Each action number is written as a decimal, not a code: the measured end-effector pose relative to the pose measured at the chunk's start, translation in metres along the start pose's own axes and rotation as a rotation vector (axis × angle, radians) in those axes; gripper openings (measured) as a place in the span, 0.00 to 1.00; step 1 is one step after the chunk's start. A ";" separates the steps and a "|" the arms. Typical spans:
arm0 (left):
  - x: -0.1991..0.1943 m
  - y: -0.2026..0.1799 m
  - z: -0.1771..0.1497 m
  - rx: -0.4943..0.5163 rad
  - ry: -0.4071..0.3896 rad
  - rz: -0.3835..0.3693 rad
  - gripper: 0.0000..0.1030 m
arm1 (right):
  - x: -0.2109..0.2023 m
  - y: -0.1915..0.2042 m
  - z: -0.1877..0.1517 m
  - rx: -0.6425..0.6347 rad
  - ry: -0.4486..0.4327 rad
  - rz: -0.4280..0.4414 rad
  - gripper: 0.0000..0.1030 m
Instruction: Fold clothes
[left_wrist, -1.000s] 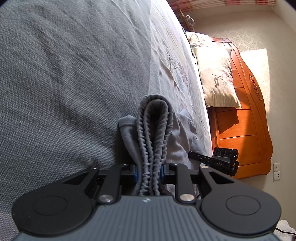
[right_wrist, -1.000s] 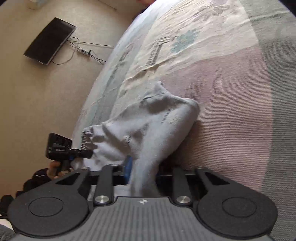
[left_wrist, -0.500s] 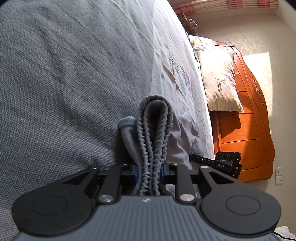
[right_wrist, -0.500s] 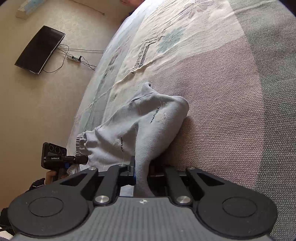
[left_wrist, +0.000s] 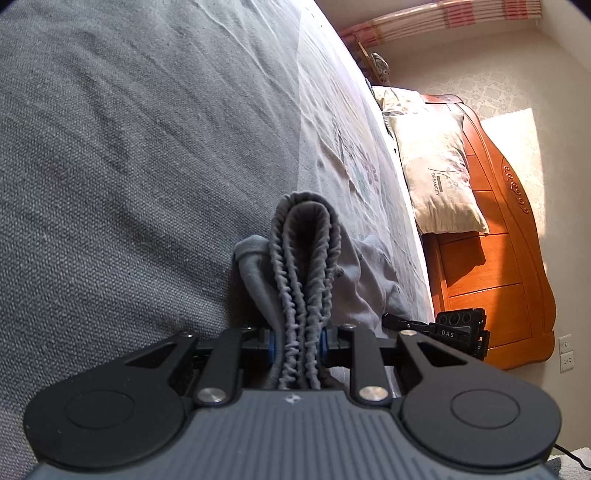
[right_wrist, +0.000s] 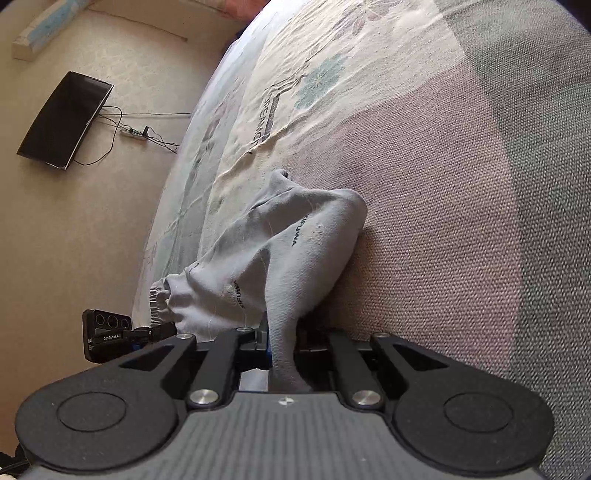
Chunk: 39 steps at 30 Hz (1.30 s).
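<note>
A pair of light grey sweatpants (right_wrist: 288, 254) hangs bunched between both grippers, just above the bed cover. My left gripper (left_wrist: 295, 341) is shut on the folded elastic waistband (left_wrist: 304, 258), which loops up in front of the jaws. My right gripper (right_wrist: 282, 345) is shut on a narrow pinch of the pants fabric, and the rest billows away to the left with small black lettering on it. Each gripper shows in the other's view: the right gripper (left_wrist: 458, 330) at lower right, the left gripper (right_wrist: 110, 334) at lower left.
The bed cover (left_wrist: 129, 166) is grey, with a pale floral part (right_wrist: 332, 74) farther off. A pillow (left_wrist: 439, 173) leans on the orange wooden headboard (left_wrist: 513, 251). On the floor lie a dark flat screen (right_wrist: 62, 122) and a power strip with cables (right_wrist: 135, 133).
The pants have stretched out a little between the grippers and the right view has rolled slightly; both grips are unchanged.
</note>
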<state>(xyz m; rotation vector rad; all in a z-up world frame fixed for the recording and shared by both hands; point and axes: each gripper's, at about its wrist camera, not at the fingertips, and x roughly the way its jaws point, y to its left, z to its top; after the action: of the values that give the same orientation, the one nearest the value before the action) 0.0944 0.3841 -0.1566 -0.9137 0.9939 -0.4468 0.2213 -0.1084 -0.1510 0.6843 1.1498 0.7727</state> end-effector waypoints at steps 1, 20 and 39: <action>0.000 0.000 0.000 -0.001 -0.002 0.001 0.24 | 0.000 0.000 -0.001 -0.002 -0.003 -0.002 0.08; -0.008 -0.056 -0.002 0.097 -0.041 0.114 0.19 | -0.013 0.035 -0.010 -0.083 -0.068 -0.053 0.11; 0.089 -0.239 0.007 0.426 0.082 0.082 0.19 | -0.175 0.041 -0.041 -0.176 -0.348 -0.071 0.11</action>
<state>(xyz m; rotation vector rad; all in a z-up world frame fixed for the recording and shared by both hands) 0.1620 0.1905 -0.0050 -0.4730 0.9585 -0.6027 0.1364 -0.2259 -0.0364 0.5991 0.7760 0.6550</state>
